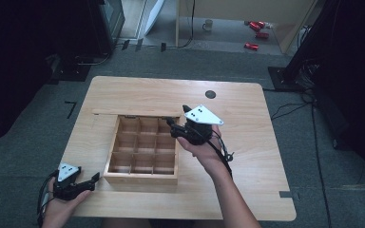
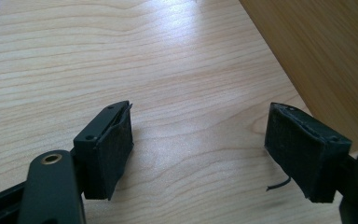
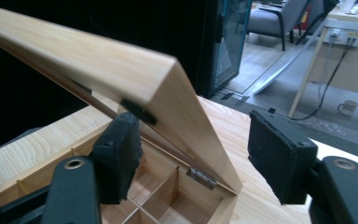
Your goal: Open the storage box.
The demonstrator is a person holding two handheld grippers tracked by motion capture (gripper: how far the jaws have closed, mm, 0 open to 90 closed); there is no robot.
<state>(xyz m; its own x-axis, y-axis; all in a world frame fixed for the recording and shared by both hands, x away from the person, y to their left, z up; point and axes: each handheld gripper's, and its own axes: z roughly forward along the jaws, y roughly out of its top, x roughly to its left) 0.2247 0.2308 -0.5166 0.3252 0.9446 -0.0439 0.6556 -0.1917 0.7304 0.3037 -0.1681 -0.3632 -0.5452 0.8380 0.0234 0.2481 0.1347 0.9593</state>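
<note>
Left hand-held gripper (image 1: 94, 179): jaws apart, low over the worktop (image 1: 247, 109).
Right hand-held gripper (image 1: 172, 124): jaws apart beside the raised lid (image 3: 121, 65).
Box (image 1: 142, 178): open, compartments bare.

The high view looks forward and down from above the near side, taking in the whole worktop (image 1: 123, 92) and the floor beyond. The left gripper view sits low and close, facing along its jaws over the worktop (image 2: 121, 70). The right gripper view looks past the raised lid (image 3: 121, 70) toward the far room. All share the worktop.
</note>
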